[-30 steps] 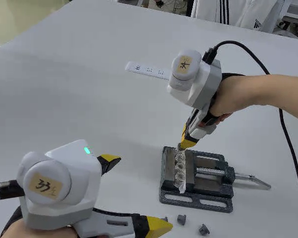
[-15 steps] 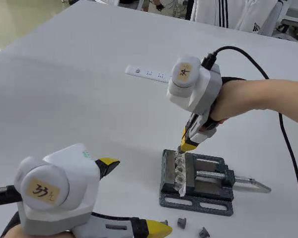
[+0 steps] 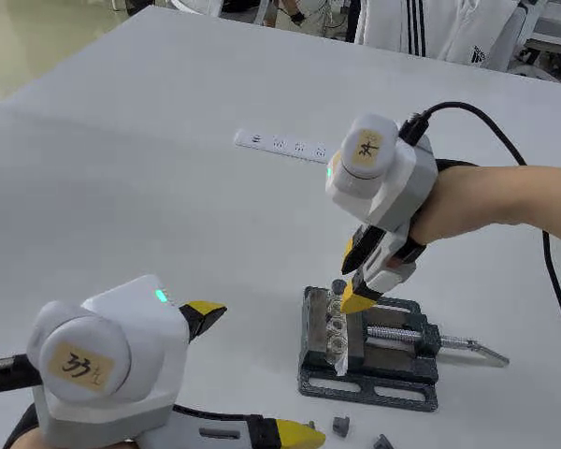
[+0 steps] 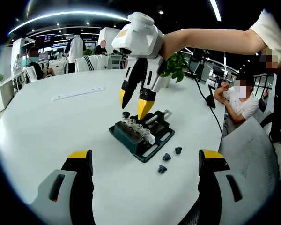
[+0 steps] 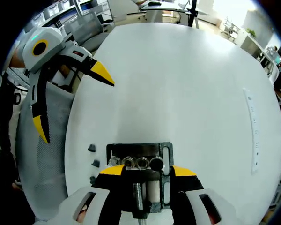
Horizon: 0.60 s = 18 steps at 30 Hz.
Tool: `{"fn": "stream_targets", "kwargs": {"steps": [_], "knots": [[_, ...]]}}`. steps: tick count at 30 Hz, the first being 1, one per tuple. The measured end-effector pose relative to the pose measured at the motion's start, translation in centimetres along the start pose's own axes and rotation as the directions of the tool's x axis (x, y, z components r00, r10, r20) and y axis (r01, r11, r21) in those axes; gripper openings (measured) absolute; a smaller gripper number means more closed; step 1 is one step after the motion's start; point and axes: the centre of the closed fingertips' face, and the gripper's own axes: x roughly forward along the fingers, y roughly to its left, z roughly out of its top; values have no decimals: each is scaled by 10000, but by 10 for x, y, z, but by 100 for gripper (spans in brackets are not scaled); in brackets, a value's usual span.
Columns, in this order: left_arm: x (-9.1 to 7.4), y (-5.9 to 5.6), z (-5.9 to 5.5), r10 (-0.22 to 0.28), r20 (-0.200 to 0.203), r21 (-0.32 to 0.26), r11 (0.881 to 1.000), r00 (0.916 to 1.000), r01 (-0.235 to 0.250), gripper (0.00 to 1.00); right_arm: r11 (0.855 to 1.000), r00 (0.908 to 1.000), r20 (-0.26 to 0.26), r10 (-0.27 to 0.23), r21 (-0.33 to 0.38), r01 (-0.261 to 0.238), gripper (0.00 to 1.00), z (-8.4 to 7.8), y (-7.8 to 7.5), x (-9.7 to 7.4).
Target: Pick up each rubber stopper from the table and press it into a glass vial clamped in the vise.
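Note:
A black vise (image 3: 407, 348) holds a row of several glass vials (image 5: 129, 162). The far-end vial carries a dark rubber stopper (image 3: 338, 285) (image 4: 126, 114) (image 5: 157, 163); the others stand uncapped. My right gripper (image 3: 352, 278) (image 4: 133, 101) (image 5: 147, 171) hovers just above that stopper, open and holding nothing. Three loose stoppers (image 4: 166, 157) (image 5: 95, 163) lie on the table beside the vise's near end. My left gripper (image 3: 254, 372) (image 4: 145, 154) (image 5: 72, 101) is low at the near left, open and empty, well apart from the vise.
A white power strip (image 3: 285, 145) (image 4: 79, 93) lies on the table beyond the vise. The vise's screw handle (image 3: 467, 344) sticks out to the right. The right gripper's black cable (image 3: 542, 243) trails over the table. People sit at the room's edge.
My right gripper has opened and lifted slightly off the far vial, leaving the stopper sitting in its mouth. The left gripper has hardly moved; the head camera shifted.

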Motion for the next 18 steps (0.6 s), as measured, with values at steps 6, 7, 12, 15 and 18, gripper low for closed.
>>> {"fn": "stream_targets", "kwargs": {"steps": [6, 7, 12, 15, 18], "knots": [[-1, 0, 2, 24, 33, 11, 10000, 10000, -24, 94, 9994, 9990, 443, -50, 352, 34, 57, -2, 4, 2], [-2, 0, 2, 30, 32, 10, 10000, 10000, -30, 94, 9993, 9987, 501, -54, 372, 35, 61, -2, 5, 3], [-2, 1, 3, 48, 24, 21, 10000, 10000, -48, 94, 9984, 9961, 850, -234, 524, 190, 78, -2, 7, 5], [-3, 3, 5, 89, 59, 31, 10000, 9999, -89, 94, 9970, 9923, 1194, -341, 728, 255, 83, -1, 8, 4], [-4, 3, 8, 101, 105, 45, 9999, 9999, -101, 94, 9955, 9891, 1415, -398, 910, 270, 87, -3, 10, 5]]}}
